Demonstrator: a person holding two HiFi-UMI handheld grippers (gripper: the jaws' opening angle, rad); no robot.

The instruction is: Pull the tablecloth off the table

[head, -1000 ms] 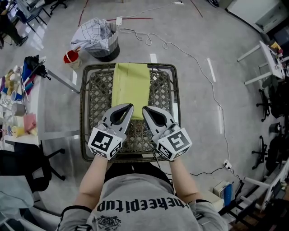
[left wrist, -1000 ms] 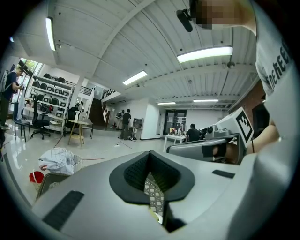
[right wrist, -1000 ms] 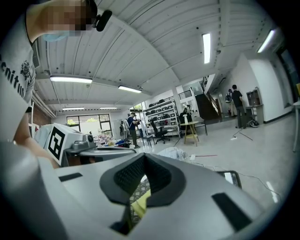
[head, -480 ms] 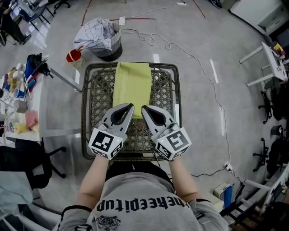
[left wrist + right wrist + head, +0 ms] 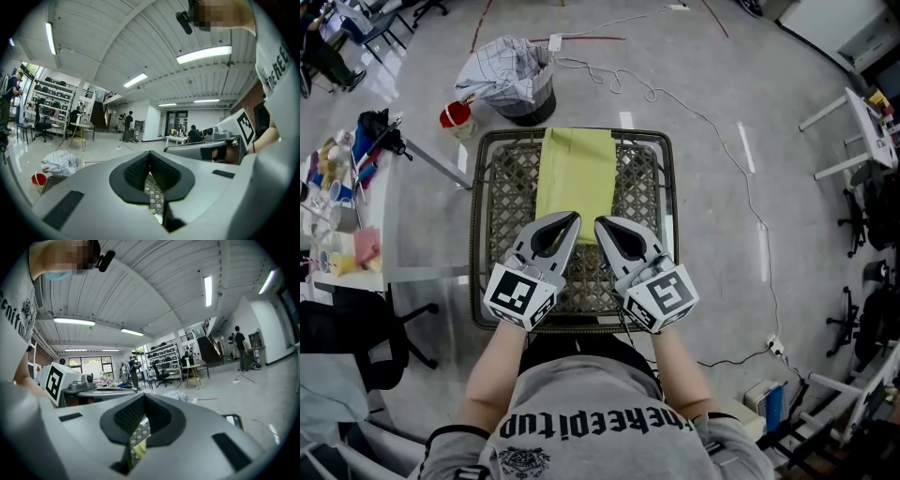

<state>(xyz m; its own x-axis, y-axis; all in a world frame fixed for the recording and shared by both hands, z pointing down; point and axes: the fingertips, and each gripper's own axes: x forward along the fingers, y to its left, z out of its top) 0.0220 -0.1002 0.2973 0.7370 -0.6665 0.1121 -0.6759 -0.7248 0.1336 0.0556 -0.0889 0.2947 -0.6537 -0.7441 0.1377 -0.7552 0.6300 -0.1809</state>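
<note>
A yellow-green tablecloth lies as a folded strip down the middle of a dark lattice-top table, from the far edge to about halfway. My left gripper and right gripper hover side by side over the cloth's near end, tips angled toward each other. Both are shut with nothing between the pads. In the left gripper view the closed jaws show only a sliver of lattice below. In the right gripper view the closed jaws leave a slit with lattice and a bit of yellow cloth below.
A bin stuffed with checked fabric and a red cup stand on the floor beyond the table. A white cable snakes across the floor at right. A cluttered side table and a black chair are at left.
</note>
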